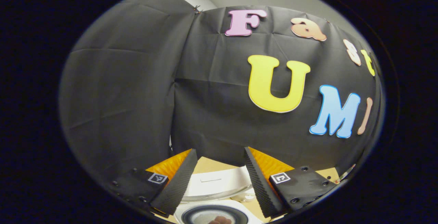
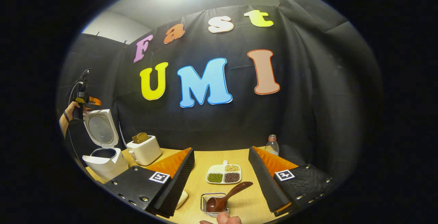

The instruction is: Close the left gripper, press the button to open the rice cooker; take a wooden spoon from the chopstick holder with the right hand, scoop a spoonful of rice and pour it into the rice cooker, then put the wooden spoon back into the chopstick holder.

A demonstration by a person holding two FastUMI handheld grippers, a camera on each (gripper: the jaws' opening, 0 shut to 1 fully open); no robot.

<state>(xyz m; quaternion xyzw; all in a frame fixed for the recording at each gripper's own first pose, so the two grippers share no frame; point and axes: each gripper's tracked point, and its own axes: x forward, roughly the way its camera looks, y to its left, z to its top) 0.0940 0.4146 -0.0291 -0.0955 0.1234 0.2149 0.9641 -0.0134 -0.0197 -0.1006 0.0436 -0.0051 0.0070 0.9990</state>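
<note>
The white rice cooker (image 2: pixel 102 162) stands open at the table's left, its lid (image 2: pixel 99 130) upright. A hand holds my left gripper (image 2: pixel 84 101) above that lid. In the left gripper view, the left gripper (image 1: pixel 219 150) is open, and the cooker's lid (image 1: pixel 219 183) and inner pot (image 1: pixel 214 215) lie below its fingers. A brown wooden spoon (image 2: pixel 227 195) rests in a wire chopstick holder (image 2: pixel 205 205), handle tilted up to the right. My right gripper (image 2: pixel 220 152) is open above the table; the spoon lies low between its fingers, untouched. A divided dish (image 2: pixel 224 174) holds rice and beans.
A white toaster (image 2: pixel 143 150) with bread stands right of the cooker. A clear bottle (image 2: pixel 272 145) stands at the back right. A small pale object (image 2: pixel 181 198) lies by the right gripper's left finger. A fingertip (image 2: pixel 226 219) shows at the bottom edge. The wooden table (image 2: pixel 219 159) runs back to the black cloth.
</note>
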